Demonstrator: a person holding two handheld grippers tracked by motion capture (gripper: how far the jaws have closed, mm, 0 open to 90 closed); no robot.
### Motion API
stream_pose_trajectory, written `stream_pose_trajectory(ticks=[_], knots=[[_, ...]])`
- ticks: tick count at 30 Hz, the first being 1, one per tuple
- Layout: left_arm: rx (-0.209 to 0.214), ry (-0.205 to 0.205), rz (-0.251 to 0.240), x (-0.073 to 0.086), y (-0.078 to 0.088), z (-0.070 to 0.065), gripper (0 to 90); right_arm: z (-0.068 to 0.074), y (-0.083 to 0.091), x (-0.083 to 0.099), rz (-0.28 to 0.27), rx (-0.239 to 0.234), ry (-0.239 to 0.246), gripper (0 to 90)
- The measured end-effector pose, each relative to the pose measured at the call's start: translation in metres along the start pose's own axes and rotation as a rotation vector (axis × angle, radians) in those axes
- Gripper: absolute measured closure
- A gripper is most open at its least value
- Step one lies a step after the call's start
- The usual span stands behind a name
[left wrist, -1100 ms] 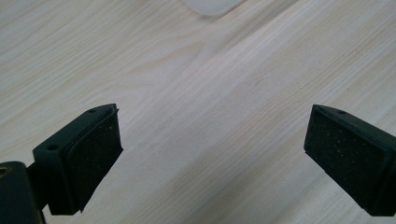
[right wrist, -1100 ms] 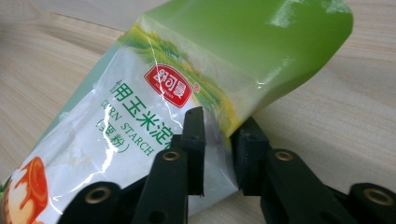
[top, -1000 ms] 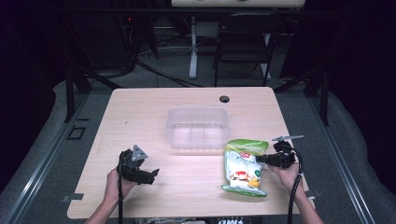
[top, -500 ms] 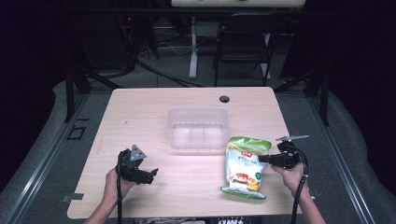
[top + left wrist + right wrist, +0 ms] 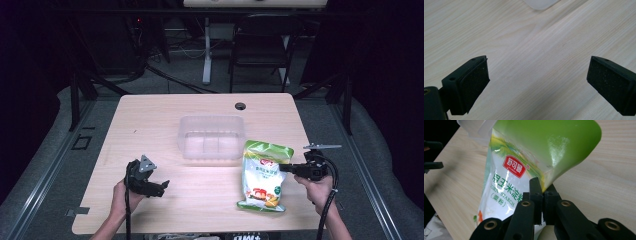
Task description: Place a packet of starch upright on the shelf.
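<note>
Right gripper (image 5: 292,169) has its jaws pinching the side edge of the green-and-white glossy plastic pouch of corn starch (image 5: 262,175). In the right gripper view the two black jaws meet on the thin seam where the green top flares out. The pouch lies flat on the pale wood worktop (image 5: 150,125), at about 4 o'clock from the worktop's centre, its green top just beside the near right corner of the clear rectangular plastic bin (image 5: 211,136).

Left gripper (image 5: 159,187) sits at about 8 o'clock, low over bare wood, jaws spread wide with nothing between them, well apart from the pouch.

Judgement: the step in hand looks like lifting the pouch toward the bin, which stands at 11 o'clock from it.

Notes for doing it well:
- The grip is on a thin seam only, so the loose powder will likely sag away from the pinch. Lift slowly and let the pouch hang before moving sideways.
- Clear the bin's near wall fully before lowering, as the trailing bottom end could catch the rim.
- If the film begins to slip, bring the left gripper across to support the lower end.
</note>
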State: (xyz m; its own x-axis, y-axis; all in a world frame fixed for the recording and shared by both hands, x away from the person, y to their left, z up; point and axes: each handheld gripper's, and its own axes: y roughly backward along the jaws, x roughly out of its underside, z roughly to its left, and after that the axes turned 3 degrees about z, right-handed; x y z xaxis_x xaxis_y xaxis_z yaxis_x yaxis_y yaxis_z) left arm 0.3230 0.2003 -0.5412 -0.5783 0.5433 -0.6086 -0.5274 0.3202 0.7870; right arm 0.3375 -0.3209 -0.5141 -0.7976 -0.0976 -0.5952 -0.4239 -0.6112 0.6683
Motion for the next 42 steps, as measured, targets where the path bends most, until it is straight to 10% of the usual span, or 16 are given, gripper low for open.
stream_pose_trajectory(ticks=[42], knots=[[-0.003, -0.004, -0.001, 0.001, 0.001, 0.001, 3.8, 0.064, 0.019, -0.015, -0.084, -0.141, 0.106, 89.8]])
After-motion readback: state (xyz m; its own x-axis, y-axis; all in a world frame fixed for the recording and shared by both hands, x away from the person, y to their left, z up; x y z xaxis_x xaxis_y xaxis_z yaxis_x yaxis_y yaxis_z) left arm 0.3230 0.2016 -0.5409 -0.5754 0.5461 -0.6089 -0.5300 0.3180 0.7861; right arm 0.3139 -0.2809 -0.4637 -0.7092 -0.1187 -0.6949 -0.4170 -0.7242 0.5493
